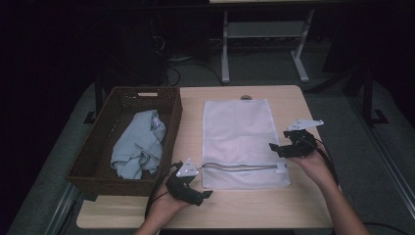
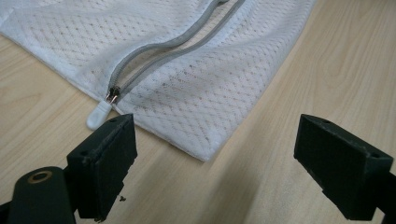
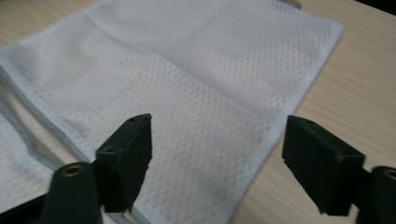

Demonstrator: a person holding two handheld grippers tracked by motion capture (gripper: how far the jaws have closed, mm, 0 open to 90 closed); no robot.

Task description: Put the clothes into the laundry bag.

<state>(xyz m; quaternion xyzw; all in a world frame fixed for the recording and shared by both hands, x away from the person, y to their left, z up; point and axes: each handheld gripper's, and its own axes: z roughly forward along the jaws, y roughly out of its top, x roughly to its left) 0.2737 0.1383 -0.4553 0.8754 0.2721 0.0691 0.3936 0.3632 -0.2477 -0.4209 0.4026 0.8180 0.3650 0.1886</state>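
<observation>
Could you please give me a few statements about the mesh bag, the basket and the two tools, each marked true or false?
1. The white mesh bag lies flat on the table. True.
2. The light blue cloth lies on top of the bag. False: it sits in the brown basket.
3. The left tool is clamped on the zipper pull. False: its jaws stand open, the pull ahead of one jaw.
4. The right tool holds nothing. True.
5. The basket stands left of the bag. True.
</observation>
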